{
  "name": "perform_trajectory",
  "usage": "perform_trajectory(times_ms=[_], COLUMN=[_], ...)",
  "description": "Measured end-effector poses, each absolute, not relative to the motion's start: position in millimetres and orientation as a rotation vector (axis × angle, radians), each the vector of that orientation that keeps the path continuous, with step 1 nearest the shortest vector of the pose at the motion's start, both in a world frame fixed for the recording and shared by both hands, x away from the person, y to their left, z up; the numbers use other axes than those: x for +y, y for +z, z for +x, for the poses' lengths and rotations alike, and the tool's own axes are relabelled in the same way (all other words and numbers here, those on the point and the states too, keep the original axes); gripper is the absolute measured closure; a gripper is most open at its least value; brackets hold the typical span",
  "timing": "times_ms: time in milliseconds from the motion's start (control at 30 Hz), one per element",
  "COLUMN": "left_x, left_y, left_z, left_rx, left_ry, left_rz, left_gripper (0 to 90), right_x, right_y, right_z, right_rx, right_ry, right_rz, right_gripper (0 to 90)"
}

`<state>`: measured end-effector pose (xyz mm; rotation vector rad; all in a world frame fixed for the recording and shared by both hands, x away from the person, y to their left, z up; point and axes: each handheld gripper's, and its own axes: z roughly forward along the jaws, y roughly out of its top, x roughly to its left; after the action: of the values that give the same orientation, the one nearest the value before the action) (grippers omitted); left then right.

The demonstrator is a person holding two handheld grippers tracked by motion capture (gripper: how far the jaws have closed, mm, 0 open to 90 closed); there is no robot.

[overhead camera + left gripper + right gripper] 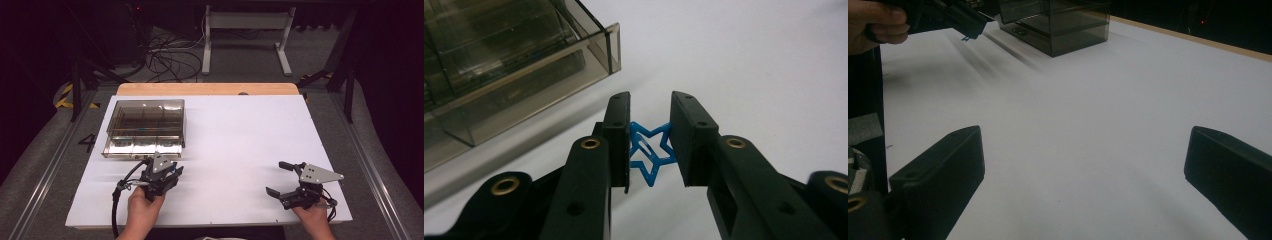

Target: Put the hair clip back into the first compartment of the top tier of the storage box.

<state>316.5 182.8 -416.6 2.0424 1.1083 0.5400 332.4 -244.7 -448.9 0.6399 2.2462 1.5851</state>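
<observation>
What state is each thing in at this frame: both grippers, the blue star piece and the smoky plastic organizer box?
Left gripper: shut on the blue star, just in front of the box.
Blue star: pinched between the jaws; whether it is lifted off the table is unclear.
Right gripper: open wide, holding nothing.
Organizer box: resting on the white table, compartments visible, contents unclear.

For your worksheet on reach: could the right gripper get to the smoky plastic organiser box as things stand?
Probably yes: the right gripper is open, and bare white table lies between it and the box.
</observation>
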Motion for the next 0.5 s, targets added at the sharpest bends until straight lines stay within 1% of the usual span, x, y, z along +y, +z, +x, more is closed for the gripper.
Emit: perform_trajectory(times_ms=[500], left_x=[195.2], left_y=[-398.9], left_z=[308.6], left_rx=[1.081], left_ry=[0.584], left_rz=[1.954], left_gripper=[71.3], right_x=[-244.5], right_y=[-449.2], right_z=[332.5], right_rx=[2.247], right_ry=[1.583], right_rz=[0.64], right_gripper=[3.4])
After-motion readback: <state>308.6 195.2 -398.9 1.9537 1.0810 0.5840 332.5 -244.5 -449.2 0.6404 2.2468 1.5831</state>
